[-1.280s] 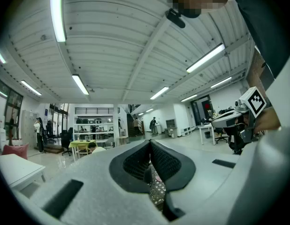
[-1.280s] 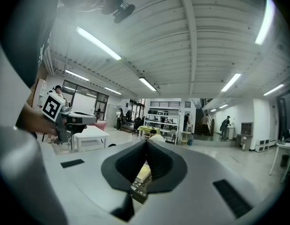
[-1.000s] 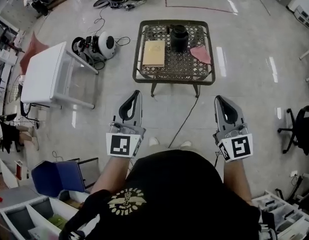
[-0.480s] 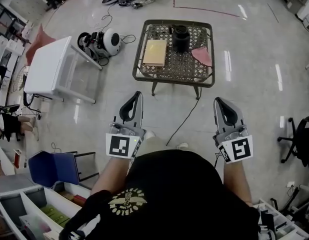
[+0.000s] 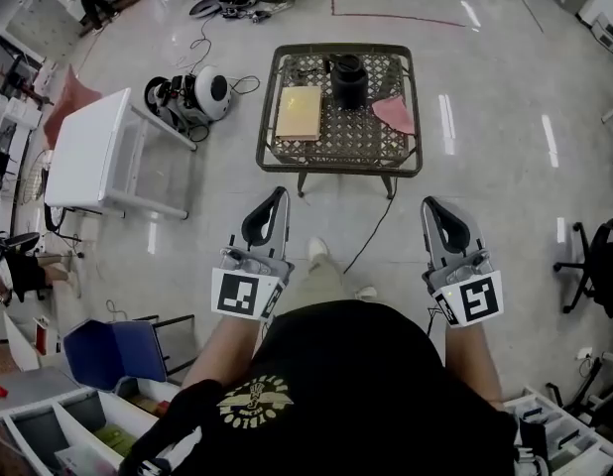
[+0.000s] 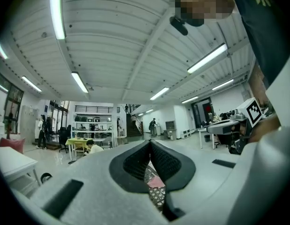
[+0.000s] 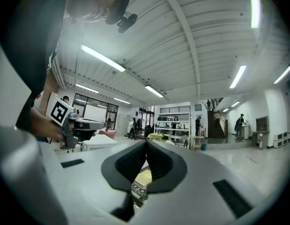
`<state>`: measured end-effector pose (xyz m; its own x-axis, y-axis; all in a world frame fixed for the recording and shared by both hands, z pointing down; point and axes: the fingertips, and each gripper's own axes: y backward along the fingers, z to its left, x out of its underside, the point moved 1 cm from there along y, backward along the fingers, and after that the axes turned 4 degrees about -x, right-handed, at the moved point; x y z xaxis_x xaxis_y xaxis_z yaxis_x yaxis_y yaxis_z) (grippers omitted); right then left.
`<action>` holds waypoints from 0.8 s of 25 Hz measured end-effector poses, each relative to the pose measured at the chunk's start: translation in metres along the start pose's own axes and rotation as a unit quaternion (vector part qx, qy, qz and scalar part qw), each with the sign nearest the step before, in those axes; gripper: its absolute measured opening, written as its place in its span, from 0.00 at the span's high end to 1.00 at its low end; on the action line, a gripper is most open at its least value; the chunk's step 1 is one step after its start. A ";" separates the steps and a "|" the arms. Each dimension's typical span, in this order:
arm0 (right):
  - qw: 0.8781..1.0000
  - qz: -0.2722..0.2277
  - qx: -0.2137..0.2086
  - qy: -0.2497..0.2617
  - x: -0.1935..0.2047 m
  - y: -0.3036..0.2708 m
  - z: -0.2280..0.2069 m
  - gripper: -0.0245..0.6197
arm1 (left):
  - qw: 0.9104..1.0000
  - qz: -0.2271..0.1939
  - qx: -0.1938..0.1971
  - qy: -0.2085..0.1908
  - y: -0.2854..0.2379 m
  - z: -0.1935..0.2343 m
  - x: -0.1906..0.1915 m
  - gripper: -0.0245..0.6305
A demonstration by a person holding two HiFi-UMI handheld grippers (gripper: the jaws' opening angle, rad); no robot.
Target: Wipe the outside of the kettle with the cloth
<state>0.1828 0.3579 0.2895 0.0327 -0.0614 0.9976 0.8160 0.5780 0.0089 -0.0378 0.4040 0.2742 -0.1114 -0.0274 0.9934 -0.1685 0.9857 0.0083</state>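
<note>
A: You stand on a pale, shiny floor (image 5: 485, 196). Between you and the low table (image 5: 338, 168) the floor is open. Only a dark cable (image 5: 372, 231) runs over it, from the near edge of the table toward your feet.

B: On your left there is a white table (image 5: 83, 152) and a round white machine (image 5: 202, 94), both apart from the low table. At the right edge stands a black office chair (image 5: 596, 266), and the wide floor between it and the low table is free.

A: The low table has a woven top inside a dark frame. On it you see the kettle (image 5: 348, 79) near the far edge. A tan book (image 5: 299, 113) lies to its left and the pink cloth (image 5: 396, 113) just beside it on the right.

B: The kettle is black and stands upright, so its long axis goes straight up. Which way its spout points I cannot tell.

A: Your left gripper (image 5: 278, 195) and your right gripper (image 5: 429, 204) are level. Both point toward the low table and are well short of it. The jaws of each one are pressed together, with nothing held between them.
</note>
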 end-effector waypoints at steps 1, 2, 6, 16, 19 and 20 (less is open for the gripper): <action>1.000 0.004 0.004 0.001 0.001 -0.005 -0.003 0.95 | 1.000 -0.001 0.000 0.005 -0.006 0.005 0.001 0.96; 1.000 0.009 0.008 0.002 0.003 -0.009 -0.006 0.95 | 1.000 -0.001 0.001 0.008 -0.013 0.009 0.002 0.96; 0.999 0.025 0.019 0.004 0.008 -0.030 -0.018 0.95 | 1.000 0.006 0.009 0.006 -0.042 0.024 0.007 0.96; 0.997 0.044 0.063 -0.020 0.024 -0.104 -0.050 0.95 | 0.999 0.023 0.013 0.029 -0.098 0.089 0.034 0.96; 0.996 0.046 0.076 -0.027 0.025 -0.123 -0.059 0.95 | 0.999 0.025 0.012 0.034 -0.112 0.108 0.039 0.96; 0.995 0.047 0.077 -0.029 0.026 -0.129 -0.061 0.95 | 0.999 0.025 0.013 0.034 -0.116 0.114 0.040 0.96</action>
<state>0.1130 0.2321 0.3099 0.0687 0.0429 0.9967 0.7123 0.6974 -0.0791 -0.1339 0.2695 0.2997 -0.0527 0.0340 0.9980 -0.1892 0.9810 -0.0434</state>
